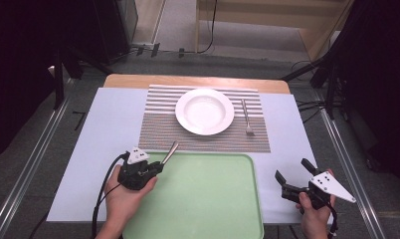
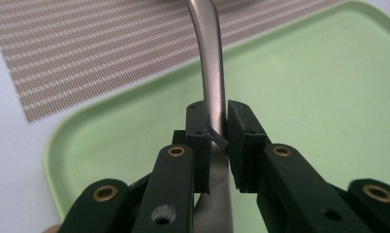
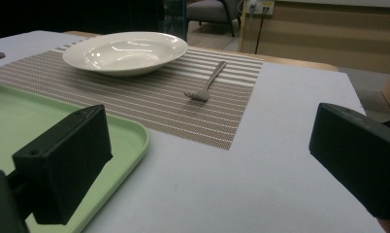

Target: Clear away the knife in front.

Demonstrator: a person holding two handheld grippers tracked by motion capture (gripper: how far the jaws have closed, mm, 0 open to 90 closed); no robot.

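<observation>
The left gripper point(image 1: 155, 168) is clamped on a slim, silver metal utensil handle point(image 1: 170, 152), its black pads point(image 2: 198, 127) pressing both flat sides. Which utensil it is cannot be told, since the working end is hidden behind the jaws. The handle's long axis runs away from the person and slightly rightward in the high view, its free end pointing toward the round white ceramic plate point(image 1: 204, 111). It hangs over the far left corner of the pale green plastic tray point(image 1: 208, 199), at the edge of the brown-and-white striped woven placemat point(image 1: 158, 130). The right gripper point(image 1: 291, 175) rests beside the tray's right edge with its jaws spread wide, nothing between them. A silver metal fork point(image 1: 247, 117) lies on the placemat right of the plate, tines toward the person.
</observation>
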